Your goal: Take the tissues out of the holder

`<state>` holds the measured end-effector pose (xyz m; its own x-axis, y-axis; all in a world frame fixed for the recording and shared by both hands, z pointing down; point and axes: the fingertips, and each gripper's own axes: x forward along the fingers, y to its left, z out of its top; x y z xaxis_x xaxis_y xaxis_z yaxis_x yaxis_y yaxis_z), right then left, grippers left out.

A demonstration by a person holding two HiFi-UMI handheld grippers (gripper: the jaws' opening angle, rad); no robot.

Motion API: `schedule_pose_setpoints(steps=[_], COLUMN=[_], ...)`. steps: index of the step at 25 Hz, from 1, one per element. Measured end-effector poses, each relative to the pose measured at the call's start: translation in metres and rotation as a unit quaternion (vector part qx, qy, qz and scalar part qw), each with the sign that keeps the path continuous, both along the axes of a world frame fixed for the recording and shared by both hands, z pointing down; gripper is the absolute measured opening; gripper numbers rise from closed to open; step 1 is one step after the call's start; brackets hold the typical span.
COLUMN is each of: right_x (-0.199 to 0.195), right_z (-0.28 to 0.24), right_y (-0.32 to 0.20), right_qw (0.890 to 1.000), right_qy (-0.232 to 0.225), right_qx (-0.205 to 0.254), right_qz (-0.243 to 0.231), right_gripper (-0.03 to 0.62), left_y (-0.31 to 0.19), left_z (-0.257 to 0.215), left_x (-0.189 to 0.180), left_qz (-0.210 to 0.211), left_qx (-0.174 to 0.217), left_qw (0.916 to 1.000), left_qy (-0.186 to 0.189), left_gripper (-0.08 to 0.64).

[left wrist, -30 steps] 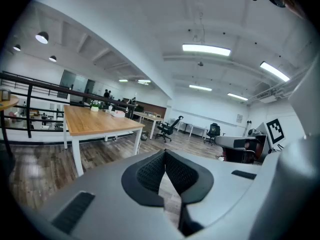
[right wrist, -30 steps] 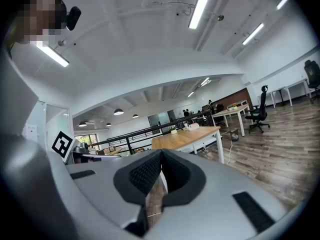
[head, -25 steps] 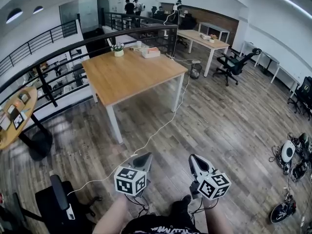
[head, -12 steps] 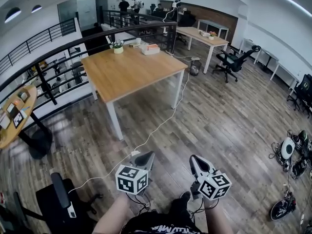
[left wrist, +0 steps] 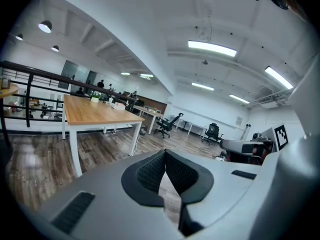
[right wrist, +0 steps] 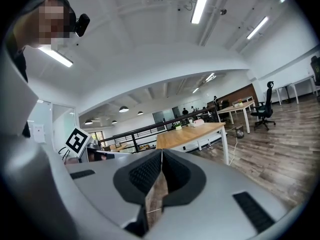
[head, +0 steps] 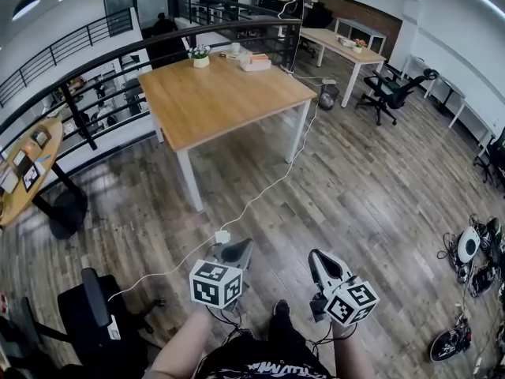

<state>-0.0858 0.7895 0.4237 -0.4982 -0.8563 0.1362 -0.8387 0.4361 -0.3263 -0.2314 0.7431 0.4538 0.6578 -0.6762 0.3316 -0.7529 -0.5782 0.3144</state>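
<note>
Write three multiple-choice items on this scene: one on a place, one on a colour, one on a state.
1. Where is the holder?
A. on the floor
B. on the table's far end
C. on a chair

2. What colour are the table's legs?
A. white
B. black
C. red

3. How do the right gripper's jaws stand?
A. wide apart
B. shut on a tissue
C. shut, empty

Answers:
1 B: it sits near the plant at the far edge.
2 A: the legs show white under the wooden top.
3 C: its jaws meet with nothing between.
</note>
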Motion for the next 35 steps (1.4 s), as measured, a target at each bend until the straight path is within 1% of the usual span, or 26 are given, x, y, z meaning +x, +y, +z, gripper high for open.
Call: schedule_pose_setpoints(steps=[4, 8, 12, 16, 22, 25, 30, 33, 35], right_x=[0.017, 0.043, 0.076, 0.107, 0.139, 0.155, 0.179, 0.191, 0.192], right_z=[-0.003, -0.005, -0.009, -0.010, -0.004, 0.000, 0.009, 0.013, 0.015], right_y=[-0.031, -0.060, -0.092, -0.121, -0.150, -0.163, -0.179, -0.187, -0.190], right_qw=[1.000, 1.000, 1.000, 1.000, 0.999, 0.999, 0.998, 0.998, 0.998], right_qy=[-0.006, -0.011, -0.012, -0.011, -0.011, -0.016, -0.009, -0.018, -0.024], right_qx=[0.004, 0.008, 0.010, 0.009, 0.004, -0.002, -0.012, -0.018, -0.018], right_qz=[-0.001, -0.003, -0.006, -0.014, -0.038, -0.045, -0.055, -0.053, -0.060], right_gripper=[0.018, 0.018, 0.018, 0.019, 0.020, 0.020, 0.020, 0.020, 0.020], left_y=[-0.025, -0.051, -0.078, -0.102, -0.124, -0.135, -0.145, -0.147, -0.149], left_z=[-0.007, -0.015, -0.024, -0.027, -0.030, -0.028, -0.024, -0.019, -0.017], left_x=[0.015, 0.042, 0.071, 0.101, 0.139, 0.153, 0.169, 0.179, 0.181], left_qz=[-0.004, 0.000, -0.008, -0.016, -0.025, -0.036, -0.056, -0.059, -0.061], left_qx=[0.006, 0.018, 0.027, 0.028, 0.033, 0.028, 0.026, 0.020, 0.018], left_qw=[1.0000, 0.9998, 0.9996, 0.9994, 0.9990, 0.9988, 0.9979, 0.9978, 0.9977], left_qy=[-0.001, -0.001, -0.004, -0.009, -0.018, -0.019, -0.017, -0.019, -0.022], left_gripper=[0.011, 0.011, 0.011, 0.011, 0.011, 0.011, 0.011, 0.011, 0.011])
